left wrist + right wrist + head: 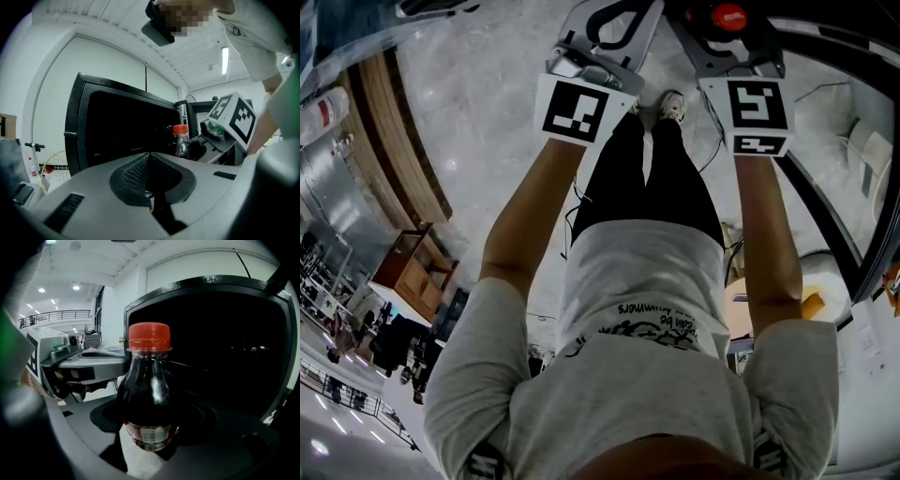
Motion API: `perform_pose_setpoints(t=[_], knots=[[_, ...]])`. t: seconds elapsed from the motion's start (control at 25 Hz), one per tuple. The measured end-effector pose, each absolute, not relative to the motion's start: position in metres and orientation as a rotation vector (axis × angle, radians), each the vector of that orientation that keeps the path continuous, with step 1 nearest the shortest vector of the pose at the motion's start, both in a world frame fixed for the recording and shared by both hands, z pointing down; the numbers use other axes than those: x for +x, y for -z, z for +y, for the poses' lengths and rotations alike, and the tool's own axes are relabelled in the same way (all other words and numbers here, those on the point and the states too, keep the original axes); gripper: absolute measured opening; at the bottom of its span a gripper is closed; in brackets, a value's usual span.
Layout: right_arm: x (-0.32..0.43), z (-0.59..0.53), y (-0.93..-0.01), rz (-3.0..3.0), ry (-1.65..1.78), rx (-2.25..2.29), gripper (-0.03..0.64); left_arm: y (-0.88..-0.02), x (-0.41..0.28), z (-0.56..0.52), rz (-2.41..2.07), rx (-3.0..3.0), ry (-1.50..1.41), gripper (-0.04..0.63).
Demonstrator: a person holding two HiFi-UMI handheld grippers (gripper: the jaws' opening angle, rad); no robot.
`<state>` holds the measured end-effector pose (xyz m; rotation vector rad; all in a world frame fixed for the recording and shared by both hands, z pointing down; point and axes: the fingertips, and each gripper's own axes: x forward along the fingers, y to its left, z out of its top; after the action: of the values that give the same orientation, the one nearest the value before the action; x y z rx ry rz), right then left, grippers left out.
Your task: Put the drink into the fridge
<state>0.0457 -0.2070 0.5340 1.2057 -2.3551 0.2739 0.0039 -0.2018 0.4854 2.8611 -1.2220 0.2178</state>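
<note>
My right gripper is shut on a bottle of dark drink with a red cap, held upright by its lower body. In the head view only the red cap of the bottle shows, at the tip of the right gripper. The black fridge stands just behind the bottle, its front dark. From the left gripper view I see the fridge, the bottle and the right gripper beside it. My left gripper is shut on nothing and sits left of the right one.
The person's legs and shoes stand on a pale marble floor below the grippers. A wooden piece of furniture is at the left. A black curved frame and a white object lie at the right.
</note>
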Motion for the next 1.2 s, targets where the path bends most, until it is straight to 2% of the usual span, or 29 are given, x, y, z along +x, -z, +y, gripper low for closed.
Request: perform_pose_setpoints(t=[1.2], knots=[[0.053,-0.295,-0.599,-2.288,-0.271,1.273,0.313,-0.546,0.023,-0.275,-1.244,2.807,-0.272,0.021]])
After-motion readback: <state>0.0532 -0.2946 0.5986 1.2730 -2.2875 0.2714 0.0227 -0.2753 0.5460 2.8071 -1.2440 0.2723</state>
